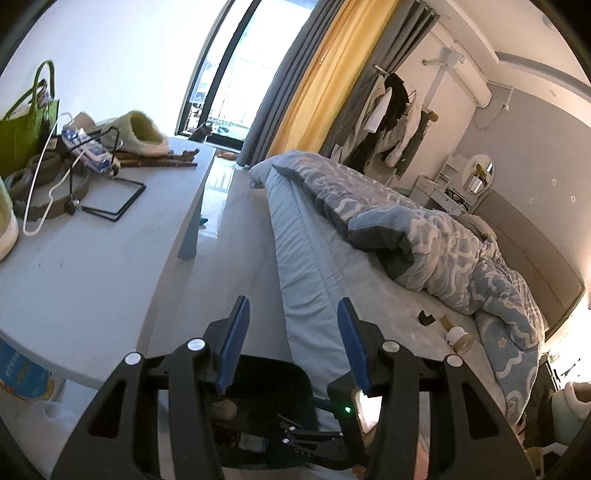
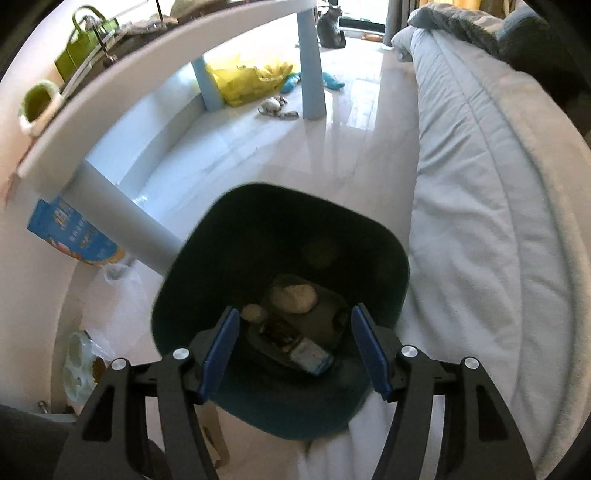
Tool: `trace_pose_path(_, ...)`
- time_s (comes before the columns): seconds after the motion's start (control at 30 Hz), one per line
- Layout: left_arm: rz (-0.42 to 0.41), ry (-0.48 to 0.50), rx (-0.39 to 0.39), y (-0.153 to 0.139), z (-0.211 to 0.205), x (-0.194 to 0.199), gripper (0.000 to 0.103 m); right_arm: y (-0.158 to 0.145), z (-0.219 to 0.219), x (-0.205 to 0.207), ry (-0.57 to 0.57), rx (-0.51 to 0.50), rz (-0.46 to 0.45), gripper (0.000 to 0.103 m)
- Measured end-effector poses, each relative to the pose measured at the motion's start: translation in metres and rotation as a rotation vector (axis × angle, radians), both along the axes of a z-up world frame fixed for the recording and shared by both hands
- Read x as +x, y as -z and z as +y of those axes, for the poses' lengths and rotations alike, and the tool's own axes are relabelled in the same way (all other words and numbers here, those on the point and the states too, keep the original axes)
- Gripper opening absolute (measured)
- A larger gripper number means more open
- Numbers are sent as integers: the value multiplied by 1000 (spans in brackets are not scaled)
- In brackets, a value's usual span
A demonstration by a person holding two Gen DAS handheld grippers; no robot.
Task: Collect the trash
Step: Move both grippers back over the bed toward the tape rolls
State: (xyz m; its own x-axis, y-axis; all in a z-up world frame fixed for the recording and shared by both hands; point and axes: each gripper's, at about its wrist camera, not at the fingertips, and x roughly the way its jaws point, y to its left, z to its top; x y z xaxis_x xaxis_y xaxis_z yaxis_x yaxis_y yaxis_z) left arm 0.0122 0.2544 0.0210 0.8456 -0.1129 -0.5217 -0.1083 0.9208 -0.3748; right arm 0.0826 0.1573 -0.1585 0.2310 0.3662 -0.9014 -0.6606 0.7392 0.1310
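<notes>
A dark bin (image 2: 229, 236) stands on the floor between the table and the bed. It holds a crumpled pale wad (image 2: 293, 298), a small packet (image 2: 310, 356) and other scraps. My right gripper (image 2: 293, 332) is open and empty, right above the bin's mouth. My left gripper (image 1: 293, 321) is open and empty, higher up, over the bed's edge; the bin (image 1: 273, 380) shows below it. Small bits of trash (image 1: 456, 334) lie on the bed sheet beside the quilt.
A grey table (image 1: 92, 266) at left carries slippers (image 1: 136, 133), a hanger, a green bag (image 1: 26, 125) and tape rolls. The bed (image 2: 480, 184) with a blue quilt (image 1: 424, 236) fills the right. A yellow bag (image 2: 247, 79) and a cat (image 2: 330, 27) are on the floor beyond.
</notes>
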Motion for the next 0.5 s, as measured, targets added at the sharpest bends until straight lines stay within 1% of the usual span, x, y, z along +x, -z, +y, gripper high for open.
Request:
trace_pose_path(0.13,-13,6,12,-6,-11,6,51,-29,-8,0,-15,59,-52,64)
trace_pose_path(0.23,-21,10,22,-11,-20,10,51,-53,-23,0,-8,104,-95,64)
trace_pose_path(0.43,-32,21,34,-15,-41,22,53,-82,-60,6,36,127,-166,64)
trace_pose_path(0.5,-35,28,31,-16,-49,28,54,-89,-75,11,59,136,-183,66)
